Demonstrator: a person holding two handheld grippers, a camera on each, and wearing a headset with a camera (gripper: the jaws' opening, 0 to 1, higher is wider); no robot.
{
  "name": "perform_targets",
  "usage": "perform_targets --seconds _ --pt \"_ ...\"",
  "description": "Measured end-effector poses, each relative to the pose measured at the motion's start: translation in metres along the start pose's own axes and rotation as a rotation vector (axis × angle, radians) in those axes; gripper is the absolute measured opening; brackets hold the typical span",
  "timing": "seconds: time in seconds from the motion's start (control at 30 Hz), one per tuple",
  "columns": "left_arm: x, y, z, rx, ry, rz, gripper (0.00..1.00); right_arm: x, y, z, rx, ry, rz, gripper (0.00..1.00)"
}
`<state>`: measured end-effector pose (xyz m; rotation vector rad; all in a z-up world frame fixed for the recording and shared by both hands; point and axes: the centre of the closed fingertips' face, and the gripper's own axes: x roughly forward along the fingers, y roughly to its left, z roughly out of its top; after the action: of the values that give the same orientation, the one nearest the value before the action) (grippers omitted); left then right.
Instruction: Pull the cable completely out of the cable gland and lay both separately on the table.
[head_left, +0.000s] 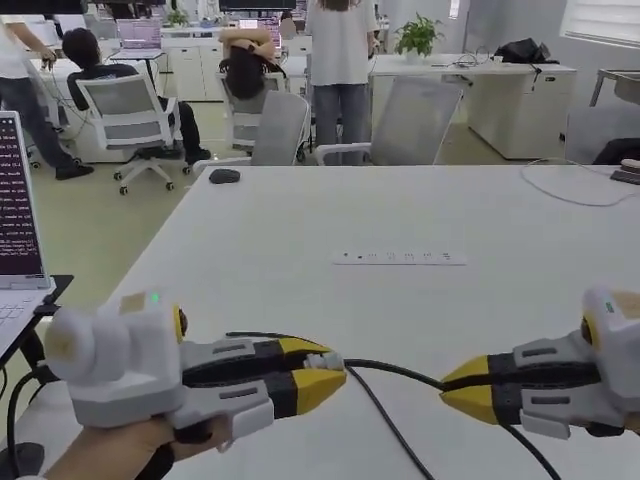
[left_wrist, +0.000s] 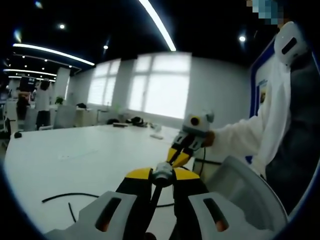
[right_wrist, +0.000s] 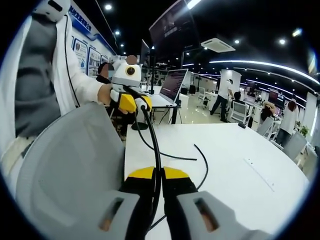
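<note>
One broad white worktop (head_left: 400, 210) runs from the near edge towards a far office with chairs and people. A flat power strip (head_left: 398, 258) lies mid-worktop, and a laptop (head_left: 15, 200) stands off the left edge.

At the near left, the left gripper (head_left: 335, 370) points right, its yellow-tipped jaws clenched around the cable gland (head_left: 328, 359), a small pale fitting at the jaw tips. At the near right, the right gripper (head_left: 448, 385) points left, facing it, with its jaws clamped on the black cable (head_left: 400, 368). The two grippers are held near each other above the worktop.

The cable leaves the gland, spans the gap to the right gripper and trails off towards the near edge. More black cable loops on the worktop below and behind the left gripper.

The step in hand appears to be the pull itself, as the cable is not yet out of the gland. The next move likely calls for drawing the grippers apart along the cable's line, with the gland held firm. The right gripper would probably need to re-grip closer to the gland until the trailing length slips free.
</note>
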<state>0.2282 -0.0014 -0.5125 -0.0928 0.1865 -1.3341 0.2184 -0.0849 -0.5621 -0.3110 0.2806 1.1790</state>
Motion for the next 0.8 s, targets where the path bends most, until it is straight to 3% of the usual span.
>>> perform_targets --seconds 0.23,0.33,0.53,0.8 --pt "0.002 0.007 0.003 -0.001 -0.007 0.037 0.16 -0.003 -0.006 0.007 0.006 0.014 -0.011 0.04" --pt "0.007 0.011 -0.001 0.007 0.03 0.055 0.16 -0.005 -0.008 0.018 -0.014 0.008 -0.015 0.07" --pt "0.017 0.008 0.0 0.008 0.029 0.042 0.16 -0.003 -0.008 0.039 -0.072 -0.004 -0.011 0.12" --pt "0.031 0.007 -0.004 0.013 0.062 0.029 0.16 0.015 -0.004 0.043 -0.145 0.032 0.027 0.13"
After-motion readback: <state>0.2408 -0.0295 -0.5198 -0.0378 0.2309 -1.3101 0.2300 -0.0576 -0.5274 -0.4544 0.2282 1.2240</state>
